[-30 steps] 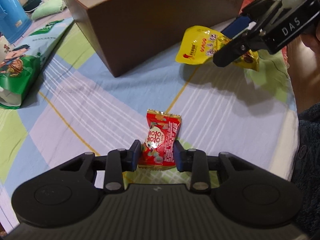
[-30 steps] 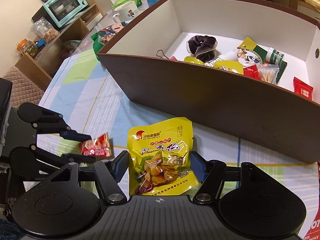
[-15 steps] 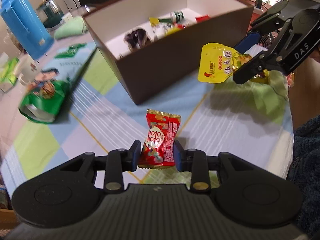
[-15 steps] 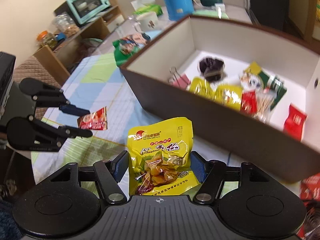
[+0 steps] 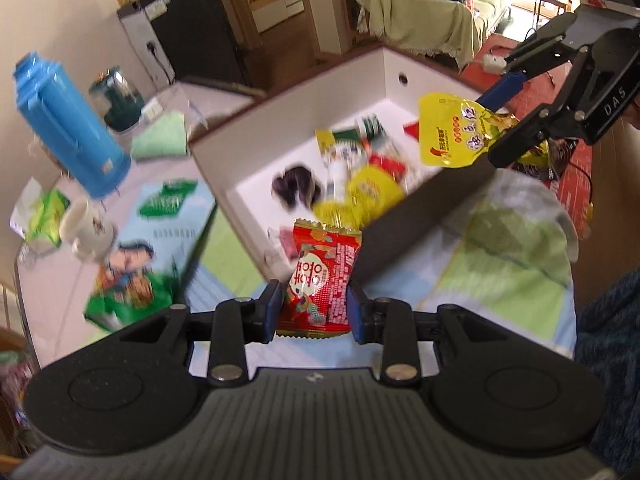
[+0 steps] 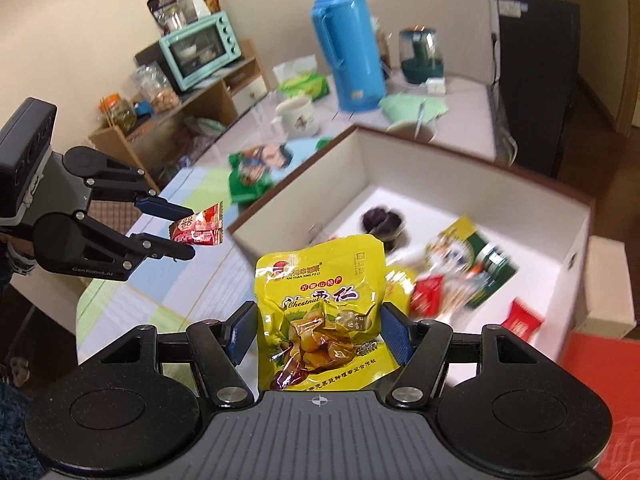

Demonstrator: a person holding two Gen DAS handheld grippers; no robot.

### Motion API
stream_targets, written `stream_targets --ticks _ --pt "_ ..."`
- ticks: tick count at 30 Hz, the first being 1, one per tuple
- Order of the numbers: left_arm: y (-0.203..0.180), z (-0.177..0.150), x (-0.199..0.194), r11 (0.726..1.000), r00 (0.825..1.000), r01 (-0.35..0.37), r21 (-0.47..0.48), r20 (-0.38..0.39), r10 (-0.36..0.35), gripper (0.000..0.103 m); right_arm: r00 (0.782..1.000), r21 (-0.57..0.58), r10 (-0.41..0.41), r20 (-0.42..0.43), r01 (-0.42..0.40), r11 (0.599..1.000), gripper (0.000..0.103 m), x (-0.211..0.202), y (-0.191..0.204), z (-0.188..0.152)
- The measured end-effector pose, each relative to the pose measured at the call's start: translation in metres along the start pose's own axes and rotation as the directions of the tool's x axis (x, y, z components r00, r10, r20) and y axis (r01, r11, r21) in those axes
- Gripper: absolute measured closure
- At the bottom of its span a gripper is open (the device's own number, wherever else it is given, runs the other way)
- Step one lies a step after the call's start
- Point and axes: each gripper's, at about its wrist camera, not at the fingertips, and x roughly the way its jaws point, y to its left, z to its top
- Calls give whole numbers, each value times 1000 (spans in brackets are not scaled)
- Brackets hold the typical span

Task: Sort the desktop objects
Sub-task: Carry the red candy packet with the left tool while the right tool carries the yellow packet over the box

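Note:
My left gripper (image 5: 314, 312) is shut on a small red candy packet (image 5: 320, 280) and holds it in the air near the front corner of the brown storage box (image 5: 416, 220). It also shows in the right wrist view (image 6: 180, 236) with the red packet (image 6: 198, 228). My right gripper (image 6: 318, 334) is shut on a yellow chestnut snack bag (image 6: 324, 312), raised over the box's front wall (image 6: 304, 196). It shows in the left wrist view (image 5: 504, 120) with the yellow bag (image 5: 452, 136). The box holds several snack packets and a dark hair scrunchie (image 6: 382, 220).
A blue thermos (image 6: 348, 44), a white mug (image 6: 296, 118), a green cartoon snack bag (image 6: 252, 168) and a green cloth (image 6: 412, 106) lie on the checked tablecloth (image 5: 500, 248) left of and behind the box. A mint toaster oven (image 6: 200, 50) stands on a shelf.
Both grippers have risen with their packets and moved toward the box. The box's inside now shows from above in both views.

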Motion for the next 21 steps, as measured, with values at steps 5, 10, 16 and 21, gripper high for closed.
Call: stream_targets --ticks 5,10,16,21 --pt "-3 40 12 999 1000 -5 41 27 4 74 999 5 -52 11 51 999 38 -4 -31 14" --pt "-5 74 40 998 1000 14 66 24 -16 74 996 12 -86 -2 86 996 38 3 -59 24" --pt "2 103 76 997 1000 19 71 -14 -18 74 994 -12 -108 -33 108 994 38 22 -83 39" --pt "11 115 101 998 998 9 61 -57 -6 74 991 -44 -118 -64 115 992 38 42 -98 49"
